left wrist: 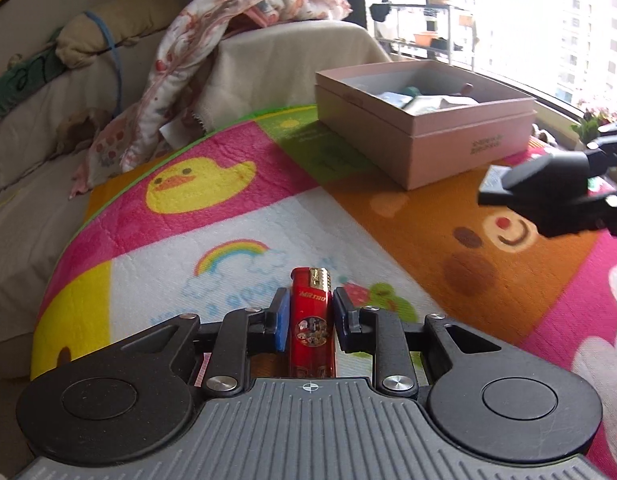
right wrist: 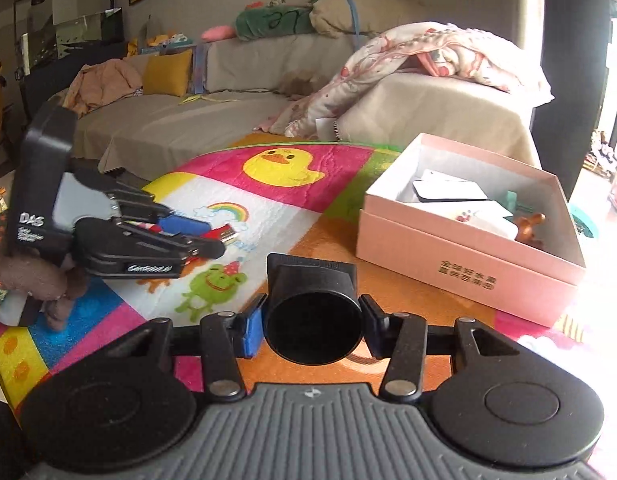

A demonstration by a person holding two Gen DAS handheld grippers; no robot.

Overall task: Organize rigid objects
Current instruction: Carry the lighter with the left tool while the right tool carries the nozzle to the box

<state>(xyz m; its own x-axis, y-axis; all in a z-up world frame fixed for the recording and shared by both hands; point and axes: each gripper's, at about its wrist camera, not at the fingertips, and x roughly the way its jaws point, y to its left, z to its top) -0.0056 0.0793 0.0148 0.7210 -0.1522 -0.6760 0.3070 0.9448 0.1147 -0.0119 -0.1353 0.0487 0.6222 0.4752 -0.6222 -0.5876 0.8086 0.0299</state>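
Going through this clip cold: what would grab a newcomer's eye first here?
Probably the red lighter clamped upright in the left gripper, right at the camera, above a loud cartoon play mat with a yellow duck. Next, the black cylinder-shaped object held in the right gripper, and the open pink box of small items beyond it on the mat.

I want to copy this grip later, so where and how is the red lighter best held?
Grip the lighter across its flat plastic body, below the metal head, approaching from its base end. The left gripper holds it that way now, one pad on each narrow side.
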